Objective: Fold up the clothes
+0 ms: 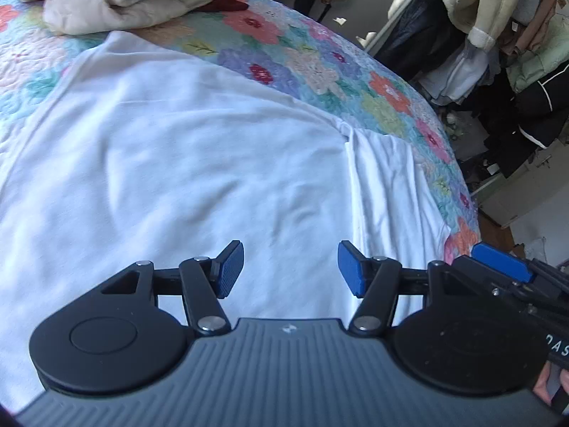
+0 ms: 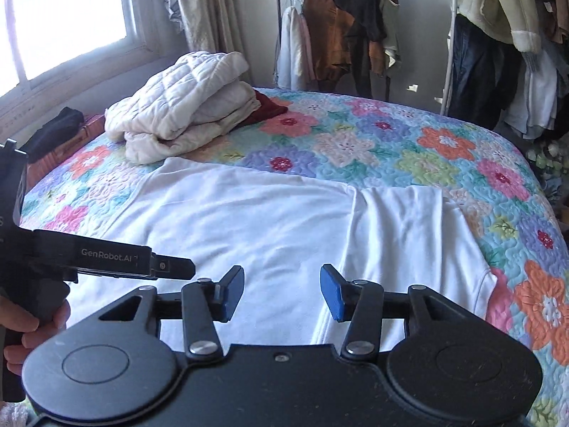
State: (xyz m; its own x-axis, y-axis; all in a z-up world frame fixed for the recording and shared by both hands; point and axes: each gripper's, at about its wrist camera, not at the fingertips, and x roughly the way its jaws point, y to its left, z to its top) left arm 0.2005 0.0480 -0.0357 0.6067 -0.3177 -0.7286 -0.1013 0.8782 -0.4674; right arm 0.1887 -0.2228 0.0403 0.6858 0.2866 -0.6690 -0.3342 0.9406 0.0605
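Your white garment (image 2: 249,213) lies spread flat on the flowered quilt (image 2: 391,142), and everything else sits around it. Its one visible sleeve (image 2: 409,220) lies flat on the garment's right side, reaching toward the quilt's right edge. Beyond the garment's far edge, a folded cream comforter (image 2: 185,106) is piled on the quilt, with a dark red cloth (image 2: 266,108) tucked against it. Past the quilt, clothes hang on a black rack (image 2: 338,17) by the wall.

Your left gripper (image 1: 290,270) hovers above the garment's near part with its blue pads spread apart and nothing between them. Your right gripper (image 2: 282,293) hangs over the garment too, near where the sleeve meets the body, its pads likewise spread and empty. The two grippers sit close side by side; neither touches the fabric.
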